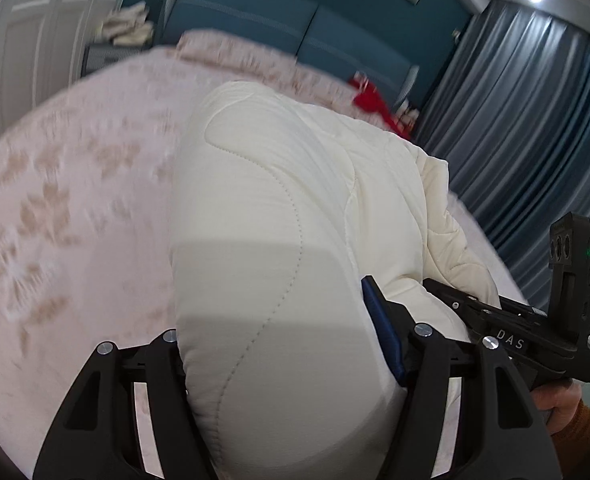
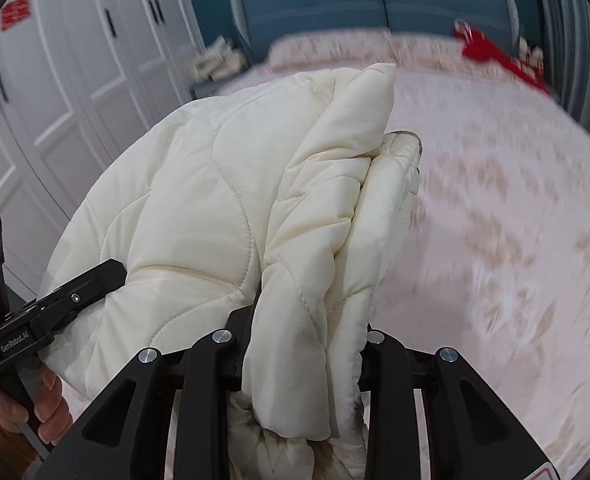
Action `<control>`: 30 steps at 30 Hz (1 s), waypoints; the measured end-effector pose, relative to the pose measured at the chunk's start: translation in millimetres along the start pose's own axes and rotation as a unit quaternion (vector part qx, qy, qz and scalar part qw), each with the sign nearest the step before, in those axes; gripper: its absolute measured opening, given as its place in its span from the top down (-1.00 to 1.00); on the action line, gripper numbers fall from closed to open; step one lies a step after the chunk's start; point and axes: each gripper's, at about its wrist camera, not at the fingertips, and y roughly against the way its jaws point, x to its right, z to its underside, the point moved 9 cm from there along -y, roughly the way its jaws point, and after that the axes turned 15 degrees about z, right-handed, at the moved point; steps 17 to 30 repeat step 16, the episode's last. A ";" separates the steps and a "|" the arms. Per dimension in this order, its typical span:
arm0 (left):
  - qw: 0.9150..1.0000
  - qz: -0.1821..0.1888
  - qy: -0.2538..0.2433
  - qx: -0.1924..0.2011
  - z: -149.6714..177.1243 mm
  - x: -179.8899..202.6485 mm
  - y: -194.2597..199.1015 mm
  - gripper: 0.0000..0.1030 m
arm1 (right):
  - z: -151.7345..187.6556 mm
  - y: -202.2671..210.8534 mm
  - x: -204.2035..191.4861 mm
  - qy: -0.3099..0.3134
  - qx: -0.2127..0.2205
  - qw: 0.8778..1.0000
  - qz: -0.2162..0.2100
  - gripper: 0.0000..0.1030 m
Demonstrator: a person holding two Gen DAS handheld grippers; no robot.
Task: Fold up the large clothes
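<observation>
A cream quilted padded jacket [image 1: 279,208] is held up over the bed between both grippers. My left gripper [image 1: 287,360] is shut on a thick fold of the jacket that bulges between its fingers. My right gripper [image 2: 303,344] is shut on a bunched edge of the same jacket [image 2: 199,200], with several layers standing up between its fingers. The right gripper also shows in the left wrist view [image 1: 495,316], pressed into the jacket's right side. The left gripper also shows at the left of the right wrist view [image 2: 67,296]. Both fingertip pairs are hidden by fabric.
The pink floral bedspread [image 1: 63,208] spreads below and around the jacket. A teal headboard [image 1: 295,20] and a red item [image 1: 371,100] are at the far end. White wardrobe doors [image 2: 55,80] stand left, grey curtains [image 1: 527,112] right.
</observation>
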 end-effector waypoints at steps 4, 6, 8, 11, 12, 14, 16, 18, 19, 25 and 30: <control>0.999 -0.013 0.019 -0.030 30.9 -22.4 -22.9 -0.26 | 34.7 -39.7 3.7 -0.002 -0.043 0.999 0.007 0.47; 0.999 -0.015 0.024 -0.026 37.6 -30.6 -25.0 -0.33 | 42.2 -50.2 3.8 -0.013 -0.048 0.999 -0.002 0.39; 0.999 -0.024 0.037 -0.024 42.2 -40.5 -26.0 -0.44 | 43.0 -59.0 5.5 -0.025 -0.057 0.998 -0.012 0.27; 0.997 -0.051 0.060 -0.020 41.8 -49.5 -19.4 -0.65 | 41.2 -57.2 11.8 -0.058 -0.080 0.994 -0.040 0.14; 0.996 -0.059 0.066 -0.020 40.0 -47.5 -9.9 -0.65 | 40.2 -51.4 15.4 -0.074 -0.094 0.991 -0.057 0.14; 0.994 -0.086 0.070 -0.019 37.1 -44.5 11.4 -0.65 | 40.0 -34.2 24.3 -0.104 -0.112 0.985 -0.083 0.08; 0.989 -0.131 0.063 -0.006 30.1 -42.3 39.4 -0.68 | 41.1 -12.8 35.6 -0.129 -0.113 0.980 -0.097 -0.02; 0.989 -0.131 0.063 -0.006 30.1 -42.3 39.4 -0.68 | 41.1 -12.8 35.6 -0.129 -0.113 0.980 -0.097 -0.02; 0.989 -0.131 0.063 -0.006 30.1 -42.3 39.4 -0.68 | 41.1 -12.8 35.6 -0.129 -0.113 0.980 -0.097 -0.02; 0.989 -0.131 0.063 -0.006 30.1 -42.3 39.4 -0.68 | 41.1 -12.8 35.6 -0.129 -0.113 0.980 -0.097 -0.02; 0.989 -0.131 0.063 -0.006 30.1 -42.3 39.4 -0.68 | 41.1 -12.8 35.6 -0.129 -0.113 0.980 -0.097 -0.02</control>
